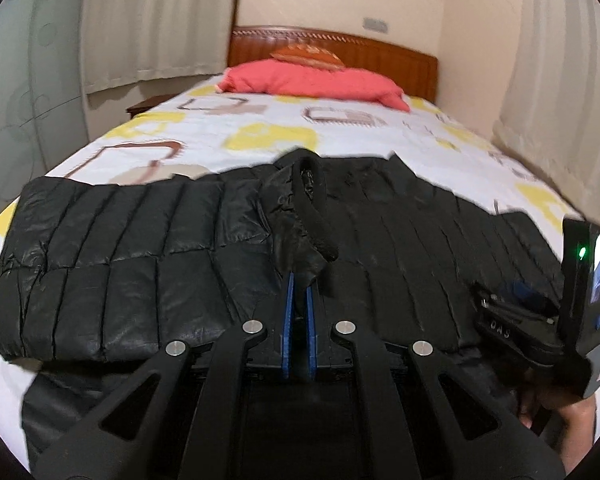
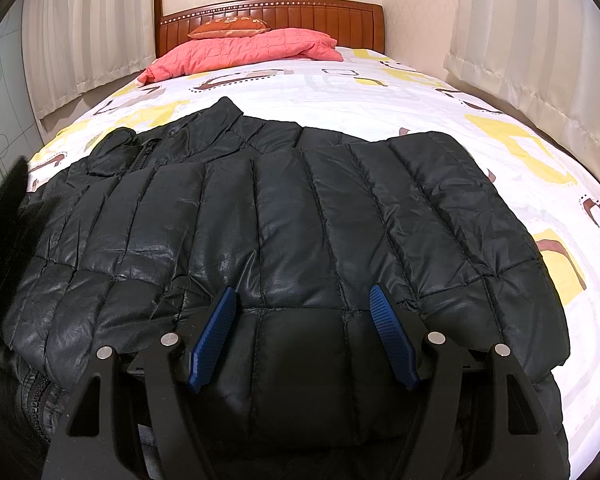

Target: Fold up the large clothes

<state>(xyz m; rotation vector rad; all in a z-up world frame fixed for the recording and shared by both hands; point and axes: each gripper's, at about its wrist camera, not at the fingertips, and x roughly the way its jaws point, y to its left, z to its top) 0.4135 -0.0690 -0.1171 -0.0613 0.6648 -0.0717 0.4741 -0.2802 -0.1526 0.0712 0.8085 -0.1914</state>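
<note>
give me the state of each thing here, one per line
black puffer jacket: spread on the bed, partly folded, zipper open
left hand-held gripper: shut on a bunched fold of the jacket
right hand-held gripper: open, over the jacket
pink quilt: bunched by the headboard
bedsheet: spread flat

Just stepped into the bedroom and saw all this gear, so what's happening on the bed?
A person holding a gripper in each hand is folding a black puffer jacket spread across the patterned bedsheet. The left gripper is shut on a bunched bit of the jacket near its middle, lifting it slightly. The right gripper is open, its blue fingers spread over the jacket's near side. Both sleeves look already folded across the body. A pink quilt lies by the headboard.
</note>
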